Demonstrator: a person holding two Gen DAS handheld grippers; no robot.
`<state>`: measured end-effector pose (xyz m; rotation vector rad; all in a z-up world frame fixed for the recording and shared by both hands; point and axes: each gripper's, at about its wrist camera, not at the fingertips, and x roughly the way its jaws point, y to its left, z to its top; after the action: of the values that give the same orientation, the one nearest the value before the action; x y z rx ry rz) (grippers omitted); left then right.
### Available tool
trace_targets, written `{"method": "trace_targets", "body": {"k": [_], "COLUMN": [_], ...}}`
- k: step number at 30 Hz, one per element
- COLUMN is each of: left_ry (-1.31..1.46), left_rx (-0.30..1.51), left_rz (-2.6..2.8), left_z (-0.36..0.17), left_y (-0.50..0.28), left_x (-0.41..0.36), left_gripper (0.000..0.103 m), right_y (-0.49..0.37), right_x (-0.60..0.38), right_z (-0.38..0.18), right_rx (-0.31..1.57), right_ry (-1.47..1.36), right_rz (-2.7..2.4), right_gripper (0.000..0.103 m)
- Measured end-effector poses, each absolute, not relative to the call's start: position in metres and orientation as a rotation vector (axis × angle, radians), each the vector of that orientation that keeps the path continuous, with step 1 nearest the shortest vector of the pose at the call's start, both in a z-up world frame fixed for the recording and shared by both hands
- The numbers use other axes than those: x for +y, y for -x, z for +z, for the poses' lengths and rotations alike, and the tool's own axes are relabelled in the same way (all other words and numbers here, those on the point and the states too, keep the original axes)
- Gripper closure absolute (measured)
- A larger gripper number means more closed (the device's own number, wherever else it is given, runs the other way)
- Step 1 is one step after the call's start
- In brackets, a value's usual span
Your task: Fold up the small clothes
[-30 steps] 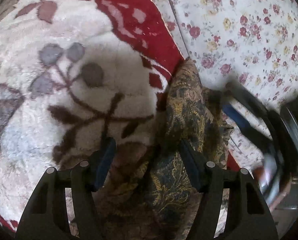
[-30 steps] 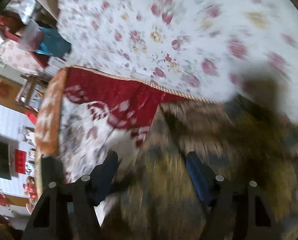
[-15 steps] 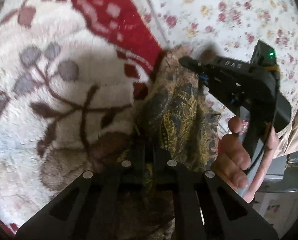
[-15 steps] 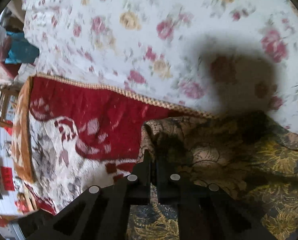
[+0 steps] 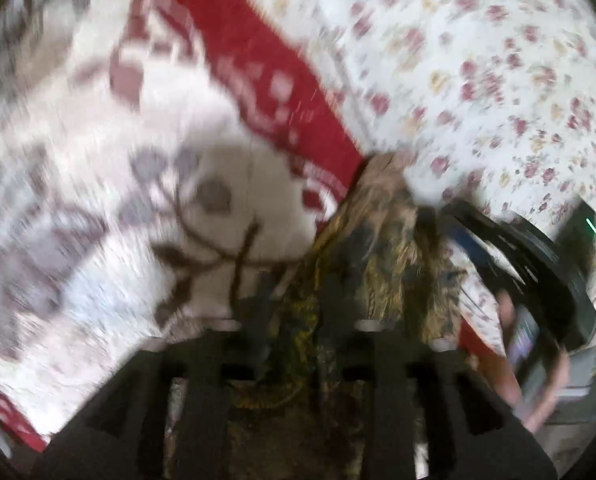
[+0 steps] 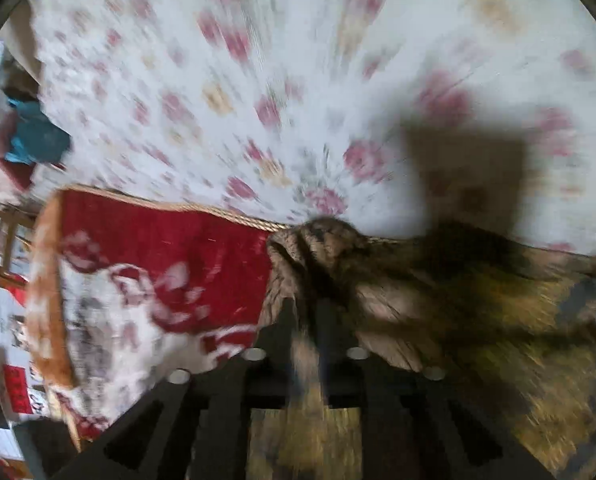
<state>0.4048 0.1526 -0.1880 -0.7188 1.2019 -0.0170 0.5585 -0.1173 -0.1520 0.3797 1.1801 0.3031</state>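
Note:
A dark garment with a gold pattern (image 5: 381, 264) lies bunched where the red-and-white blanket meets the floral sheet. My left gripper (image 5: 298, 300) has its fingers close together on a fold of this garment; its jaws are opening, with cloth still between them. In the right wrist view the garment (image 6: 457, 300) rises to a peak just ahead of my right gripper (image 6: 307, 320). Its narrow jaws are opening too and still pinch fabric. The right gripper's black body (image 5: 537, 256) and the hand holding it (image 5: 537, 360) show blurred at the right of the left wrist view.
A plush red-and-white blanket (image 5: 138, 160) covers the left side, its corded edge (image 6: 226, 212) running under the garment. A white sheet with red flowers (image 6: 258, 80) spreads beyond. Furniture and a blue item (image 6: 34, 140) lie off the bed at far left.
Both grippers went from open beside the garment to closed on its folds. They have since risen, pulling the cloth up, and their jaws now stand slightly wider apart.

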Motion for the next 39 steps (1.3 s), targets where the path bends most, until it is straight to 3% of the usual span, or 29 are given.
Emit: {"method": "trace_targets", "body": {"k": [1,3,4,8,13,15,19,33,36,39], "left_ry": [0.682,0.620,0.595,0.462,0.199,0.115,0.025,0.089,0.090,0.069], "left_rx": [1.171,1.126,1.113,1.056,0.958,0.944,0.920,1.204,1.220,1.217], "left_rz": [-0.013,-0.030,-0.045,-0.088,-0.162,-0.246,-0.304,-0.661,-0.700,-0.731], "left_z": [-0.180,-0.167,-0.166,-0.149,-0.133,-0.124,-0.113,-0.124,-0.124,-0.123], "left_y": [-0.403,-0.398,-0.398,-0.379,-0.337,-0.314,-0.275,-0.259,-0.257,-0.250], "left_x": [0.148,0.137,0.135,0.099,0.004,-0.036,-0.104,-0.313,-0.343,-0.372], "left_gripper": [0.048,0.045,0.045,0.045,0.045,0.045,0.045,0.045,0.045,0.045], "right_y": [-0.536,-0.492,-0.470,-0.371,-0.276,-0.254,-0.227,-0.140,-0.116,-0.089], "right_x": [-0.129,-0.146,-0.157,-0.216,-0.278,-0.307,-0.367,-0.531,-0.575,-0.624], "right_z": [-0.131,-0.097,-0.085,-0.074,-0.116,-0.125,-0.117,-0.100,-0.102,-0.103], "right_rx": [1.114,1.002,0.972,0.863,0.875,0.905,0.826,0.688,0.668,0.659], "right_ry": [-0.377,-0.353,-0.348,-0.509,-0.646,-0.624,-0.672,-0.836,-0.878,-0.843], "right_rz": [0.290,0.301,0.291,0.286,0.179,0.079,-0.026,-0.211,-0.239,-0.311], "right_gripper": [0.041,0.012,0.011,0.011,0.011,0.022,0.022,0.023,0.031,0.031]}}
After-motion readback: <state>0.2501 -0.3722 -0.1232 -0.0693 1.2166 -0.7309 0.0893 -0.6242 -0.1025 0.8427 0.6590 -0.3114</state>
